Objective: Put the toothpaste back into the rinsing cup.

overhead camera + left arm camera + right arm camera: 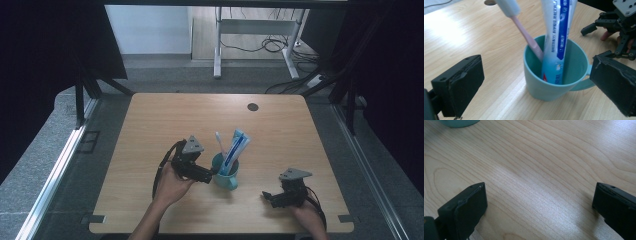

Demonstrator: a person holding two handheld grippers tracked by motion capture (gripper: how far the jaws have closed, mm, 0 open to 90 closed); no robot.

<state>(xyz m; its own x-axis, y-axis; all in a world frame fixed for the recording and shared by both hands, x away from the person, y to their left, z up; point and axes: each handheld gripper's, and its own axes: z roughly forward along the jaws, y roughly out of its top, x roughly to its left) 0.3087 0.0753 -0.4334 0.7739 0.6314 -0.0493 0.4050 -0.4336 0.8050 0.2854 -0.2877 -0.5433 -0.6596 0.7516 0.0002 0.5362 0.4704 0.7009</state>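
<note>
Where frame cuts: toothpaste tube [556,37] top.

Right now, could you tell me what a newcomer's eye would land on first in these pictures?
Most striking is the teal mug near the middle of the wooden table, with a blue-and-white toothpaste tube and a pink toothbrush standing in it. The left tongs gape open around the mug without touching it; the right tongs sit open near the table's front right.

One teal mug [226,175] stands at the frame's lower centre, holding one pink toothbrush [220,144] and one toothpaste tube [235,149]. Two grippers flank it on one wooden table [165,115].
</note>
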